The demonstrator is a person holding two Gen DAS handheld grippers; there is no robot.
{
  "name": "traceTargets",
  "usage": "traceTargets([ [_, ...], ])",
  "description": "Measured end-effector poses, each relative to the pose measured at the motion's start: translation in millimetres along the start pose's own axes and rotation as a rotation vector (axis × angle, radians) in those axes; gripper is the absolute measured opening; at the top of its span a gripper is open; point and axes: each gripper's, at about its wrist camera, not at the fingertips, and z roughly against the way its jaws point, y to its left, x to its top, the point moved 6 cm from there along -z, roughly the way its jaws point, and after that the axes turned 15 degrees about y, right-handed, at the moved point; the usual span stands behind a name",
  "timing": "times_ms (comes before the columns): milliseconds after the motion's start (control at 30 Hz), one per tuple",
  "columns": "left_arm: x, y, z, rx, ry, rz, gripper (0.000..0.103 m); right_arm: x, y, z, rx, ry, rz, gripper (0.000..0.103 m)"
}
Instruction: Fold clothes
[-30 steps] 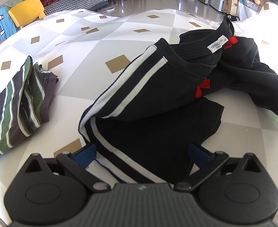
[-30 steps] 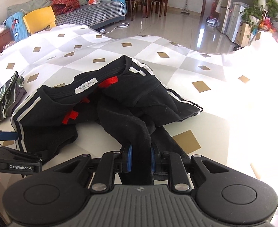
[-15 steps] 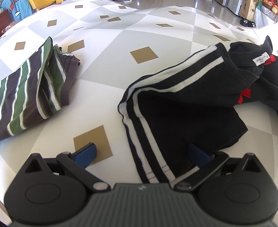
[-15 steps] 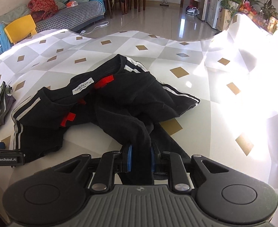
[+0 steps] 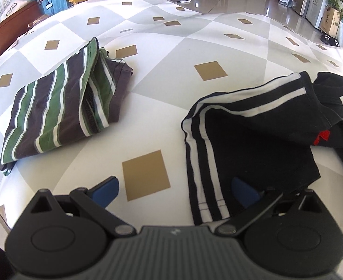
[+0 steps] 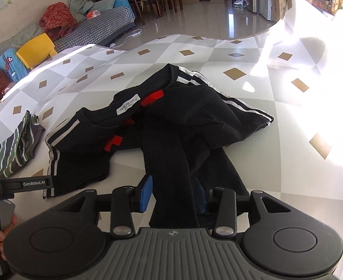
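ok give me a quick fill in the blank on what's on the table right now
1. The folded shirt has dark, white and ____ stripes.
2. The black garment carries ____ stripes along its sleeves.
3. The left gripper has its jaws ____, with nothing between the pads.
4. The patches beside the garment's neck label are ____.

Missing words: green; white; open; red

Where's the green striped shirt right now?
Green striped shirt lies folded on the checked tablecloth, left in the left wrist view, apart from the crumpled black shirt to its right.
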Motion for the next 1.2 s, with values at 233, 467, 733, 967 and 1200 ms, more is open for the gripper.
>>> traceTargets([
  [233,4,-17,29,-0.042,-0.129,-0.053,0.103,1,-6,-11,0.032,0.022,-0.071,0.042],
  [467,23,-31,43,-0.112,-0.185,-0.084,0.103,-1,-9,-25,0.045,0.040,-0.090,0.043],
  [733,43,-49,44,-0.155,-0.199,-0.149,0.103,2,-20,-37,0.050,0.041,-0.143,0.044],
  [967,57,-69,36,-0.174,-0.173,-0.279,0.103,5,-17,-44,0.058,0.046,-0.133,0.045],
  [1200,70,-76,26,-0.204,-0.142,-0.329,0.103,7,-12,-52,0.044,0.063,-0.115,0.046],
])
